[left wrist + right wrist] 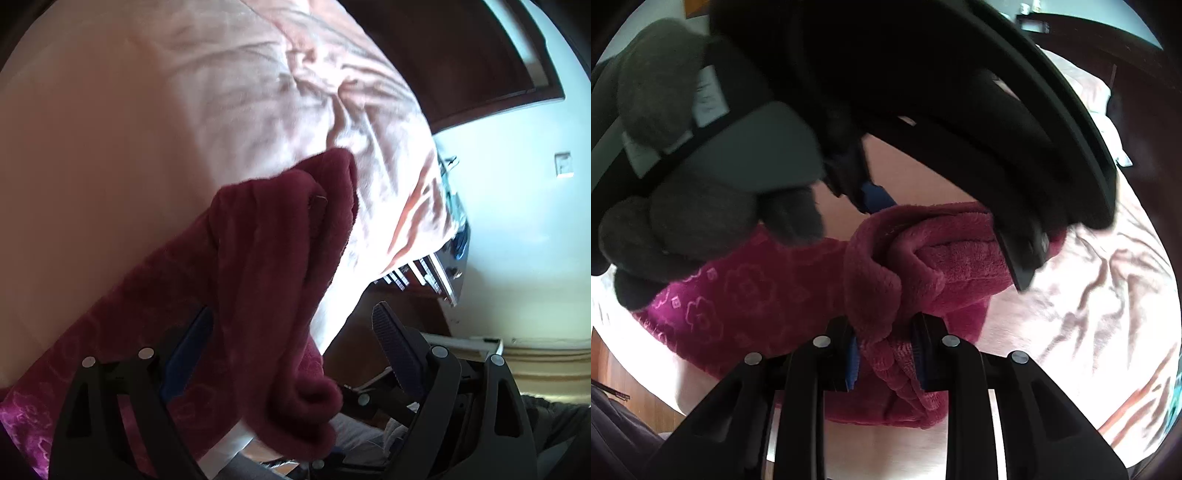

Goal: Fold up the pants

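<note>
Maroon fleece pants [266,258] with a faint flower print lie bunched on a pale pink bedspread [110,147]. My left gripper [291,350] stands open around the bunched cloth. Its blue left pad [192,347] lies against the fabric, and its right finger [395,347] is clear of it. In the right wrist view the pants [746,295] stretch left across the bed. My right gripper [886,358] is shut on a thick rolled fold of them. Just above hangs the left gripper [945,236], held by a grey-gloved hand [683,155], its jaws straddling the folded end.
The wrinkled pink bedspread [1089,295] runs off to the right. A dark wooden panel [461,55] and a white wall [517,184] stand behind the bed. Stacked objects [424,273] sit at the bed's far edge, with wood floor [631,387] below.
</note>
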Demonstrator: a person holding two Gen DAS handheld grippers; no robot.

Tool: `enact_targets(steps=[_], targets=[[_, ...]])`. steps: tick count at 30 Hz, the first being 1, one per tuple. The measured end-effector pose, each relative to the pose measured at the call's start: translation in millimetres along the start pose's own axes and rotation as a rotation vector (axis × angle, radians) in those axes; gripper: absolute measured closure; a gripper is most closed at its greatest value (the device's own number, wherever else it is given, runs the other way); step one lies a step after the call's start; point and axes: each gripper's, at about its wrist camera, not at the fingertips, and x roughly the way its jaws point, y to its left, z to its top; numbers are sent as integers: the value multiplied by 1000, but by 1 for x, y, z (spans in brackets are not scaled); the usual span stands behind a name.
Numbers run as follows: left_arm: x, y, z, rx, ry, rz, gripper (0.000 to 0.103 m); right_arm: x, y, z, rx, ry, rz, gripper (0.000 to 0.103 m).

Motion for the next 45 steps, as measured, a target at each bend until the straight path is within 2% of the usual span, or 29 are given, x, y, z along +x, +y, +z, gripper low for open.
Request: enact_targets(steps=[2,4,6,7,8,9,12,17,19,21,23,26,29,33,37,40,45], targets=[[1,1,-6,12,14,46,18,0,9,1,-21,1,11,80],[2,5,-12,11,25,61,27,0,18,2,-49,1,19,80],[2,15,-20,-28,41,72,53,1,26,3,-69,3,31,80],[1,21,-23,-50,43,80,59,1,30,4,-76,5,33,80],[-2,31,-27,-82,37,83,70,2,34,5,-84,7,38,80],[-5,37,-31,-105,26,78,77,2,36,5,-90,10,42,80],[-19,55,-46,-166,-21,53,83,2,41,5,-103,16,63,80],[-45,77,-84,-217,-112,23,84,-8,38,11,-62,57,192,76],[-53,84,-99,-243,-145,13,84,-12,29,12,-9,92,273,71],[-64,92,-118,-264,-193,8,84,-14,20,12,43,125,336,61],[-73,99,-136,-274,-235,11,84,-17,10,12,91,154,371,59],[-84,117,-173,-323,-288,29,84,-16,-4,13,143,186,365,59],[-89,135,-205,-376,-307,64,84,-3,-15,12,201,229,342,59],[-88,160,-244,-418,-327,118,84,18,-13,15,194,271,304,59],[-92,176,-264,-449,-361,110,84,38,-9,21,163,311,291,59],[-93,187,-277,-485,-363,86,83,56,12,20,148,322,284,59],[-83,205,-286,-565,-339,63,74,68,21,37,153,314,260,59]])
